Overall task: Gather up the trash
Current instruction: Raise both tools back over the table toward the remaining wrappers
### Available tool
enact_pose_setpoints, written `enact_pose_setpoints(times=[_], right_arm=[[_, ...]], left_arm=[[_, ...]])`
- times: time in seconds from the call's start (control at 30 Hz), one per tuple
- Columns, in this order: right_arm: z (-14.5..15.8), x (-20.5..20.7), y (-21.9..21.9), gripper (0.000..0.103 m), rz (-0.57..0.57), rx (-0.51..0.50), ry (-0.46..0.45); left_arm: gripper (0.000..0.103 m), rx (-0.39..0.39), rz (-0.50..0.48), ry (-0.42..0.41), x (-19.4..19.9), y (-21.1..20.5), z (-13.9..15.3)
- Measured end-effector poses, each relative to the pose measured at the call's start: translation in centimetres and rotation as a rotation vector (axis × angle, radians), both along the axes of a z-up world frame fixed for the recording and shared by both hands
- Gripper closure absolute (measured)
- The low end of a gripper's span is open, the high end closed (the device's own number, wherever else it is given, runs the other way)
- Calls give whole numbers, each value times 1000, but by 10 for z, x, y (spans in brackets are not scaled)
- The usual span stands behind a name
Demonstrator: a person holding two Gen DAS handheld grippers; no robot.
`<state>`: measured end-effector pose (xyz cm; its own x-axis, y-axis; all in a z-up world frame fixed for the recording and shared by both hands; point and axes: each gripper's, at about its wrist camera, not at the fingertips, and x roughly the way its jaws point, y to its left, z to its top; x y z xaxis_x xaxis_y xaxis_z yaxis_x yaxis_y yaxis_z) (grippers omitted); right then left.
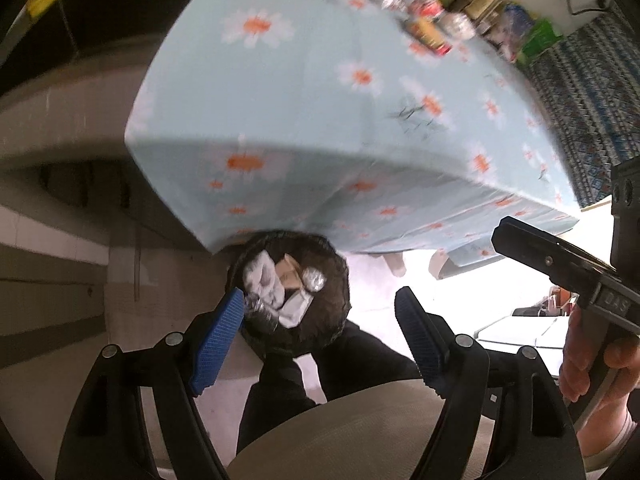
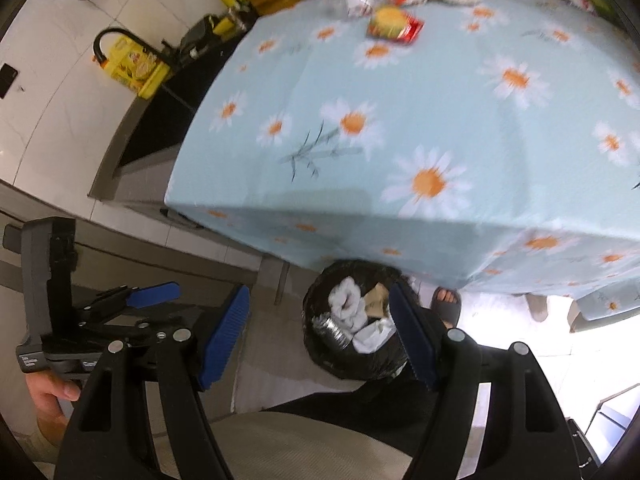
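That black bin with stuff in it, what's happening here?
A person is tidying trash with a hand-held gripper in each hand. The black-lined bin beside the daisy tablecloth already holds crumpled tissue, cardboard and foil. Both the left hand-held gripper and the right hand-held gripper are open and empty above it. More wrappers wait on the table's far side.

Left gripper [image 1: 316, 332], jaws apart and empty, above a black-lined bin [image 1: 288, 292] holding white paper, a cardboard piece and foil. The bin sits at the edge of a table [image 1: 320, 112] under a daisy-print cloth; packets [image 1: 430, 34] and bottles lie along its far side. Right gripper [image 1: 560, 264] enters at right, held by a hand [image 1: 596, 368].
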<state>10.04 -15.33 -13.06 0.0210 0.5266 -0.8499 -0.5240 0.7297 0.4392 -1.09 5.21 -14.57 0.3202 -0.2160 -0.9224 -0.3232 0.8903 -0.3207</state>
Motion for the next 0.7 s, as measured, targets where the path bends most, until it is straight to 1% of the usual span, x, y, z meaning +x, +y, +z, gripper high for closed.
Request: enact_pose_setpoints(times=[0.27, 0.5, 0.7], right_arm=[[34, 27, -31, 31, -82, 8, -99], [58, 54, -48, 31, -116, 3, -162], [71, 96, -52, 31, -109, 11, -189]], left_arm=[[28, 46, -62, -108, 25, -12, 44], [28, 67, -76, -153, 56, -15, 65], [28, 96, -64, -180, 89, -18, 81]])
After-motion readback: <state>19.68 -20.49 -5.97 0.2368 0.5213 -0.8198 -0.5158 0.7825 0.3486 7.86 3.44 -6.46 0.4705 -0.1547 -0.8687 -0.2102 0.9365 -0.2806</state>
